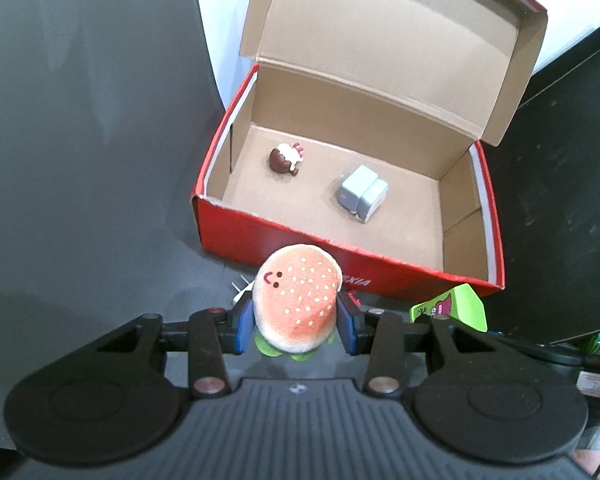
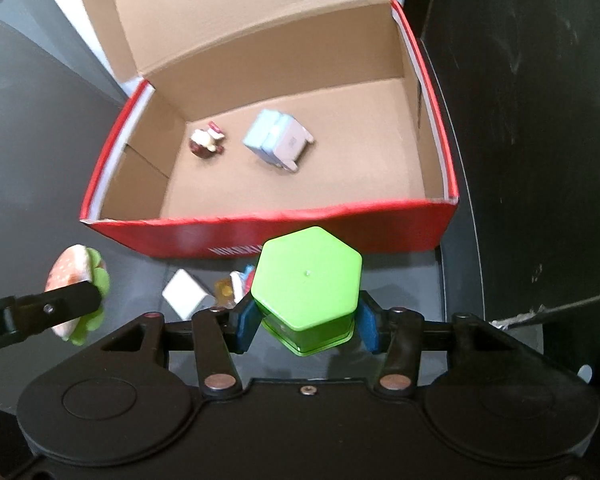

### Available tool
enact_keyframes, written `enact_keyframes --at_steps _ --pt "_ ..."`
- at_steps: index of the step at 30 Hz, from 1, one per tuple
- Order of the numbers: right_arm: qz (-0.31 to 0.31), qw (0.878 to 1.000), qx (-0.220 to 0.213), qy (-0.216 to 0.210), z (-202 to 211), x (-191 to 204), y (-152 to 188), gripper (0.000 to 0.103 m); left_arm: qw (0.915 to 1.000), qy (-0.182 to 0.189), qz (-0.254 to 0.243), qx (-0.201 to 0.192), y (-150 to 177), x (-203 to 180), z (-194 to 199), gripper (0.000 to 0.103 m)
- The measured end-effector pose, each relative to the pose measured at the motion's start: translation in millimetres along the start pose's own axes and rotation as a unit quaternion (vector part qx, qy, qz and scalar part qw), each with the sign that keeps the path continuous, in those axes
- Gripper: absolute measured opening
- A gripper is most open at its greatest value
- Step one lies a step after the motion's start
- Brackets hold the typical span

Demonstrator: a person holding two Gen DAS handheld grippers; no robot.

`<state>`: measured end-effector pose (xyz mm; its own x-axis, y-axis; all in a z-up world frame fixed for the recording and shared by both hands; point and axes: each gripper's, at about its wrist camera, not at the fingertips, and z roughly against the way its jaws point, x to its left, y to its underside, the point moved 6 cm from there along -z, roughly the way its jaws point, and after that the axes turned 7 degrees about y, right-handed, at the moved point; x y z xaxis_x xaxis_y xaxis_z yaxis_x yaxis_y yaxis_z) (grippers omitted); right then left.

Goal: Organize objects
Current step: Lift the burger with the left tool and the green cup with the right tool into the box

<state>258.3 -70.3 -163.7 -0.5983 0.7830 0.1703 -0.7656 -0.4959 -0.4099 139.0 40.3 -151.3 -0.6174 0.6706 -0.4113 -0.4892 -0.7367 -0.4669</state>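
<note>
Here the burger plush point(image 1: 298, 298) is pinched by the left gripper point(image 1: 296, 322), the green hexagonal container point(image 2: 308, 280) by the right gripper point(image 2: 306, 322); both are best lifted over the red box's point(image 2: 340, 228) near wall toward twelve o'clock, released clear of the blue toy point(image 2: 278, 144).

The fuzzy cloth orange burger plush point(image 1: 298, 298) contrasts with the smooth, glossy plastic green hexagonal container point(image 2: 307, 280) and the matt brown-lined red cardboard box point(image 2: 260, 236).

I saw even, bright indoor light from above | soft glare streaked the dark tabletop point(image 1: 80, 128) | heavy fisheye bending, black corner vignette | right view slightly motion-smeared along the red shoebox point(image 2: 340, 228) rim | faint shadows inside.
</note>
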Motion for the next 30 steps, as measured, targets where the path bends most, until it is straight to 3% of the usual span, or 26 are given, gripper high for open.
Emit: enact_keyframes --at_steps 15,25,30 --pt "0.06 0.998 -0.024 -0.028 37.6 18.0 -25.5 0.049 0.9988 0.012 -0.045 0.016 -15.0 -9.8 9.7 0.041" --pt "0.116 0.992 -0.039 -0.023 50.3 23.0 -44.6 0.049 0.9945 0.023 -0.084 0.057 -21.3 -17.7 3.6 0.041" --pt "0.13 0.99 -0.041 -0.021 49.1 22.1 -55.8 0.049 0.994 0.012 -0.092 0.057 -27.7 -16.2 -2.8 0.041"
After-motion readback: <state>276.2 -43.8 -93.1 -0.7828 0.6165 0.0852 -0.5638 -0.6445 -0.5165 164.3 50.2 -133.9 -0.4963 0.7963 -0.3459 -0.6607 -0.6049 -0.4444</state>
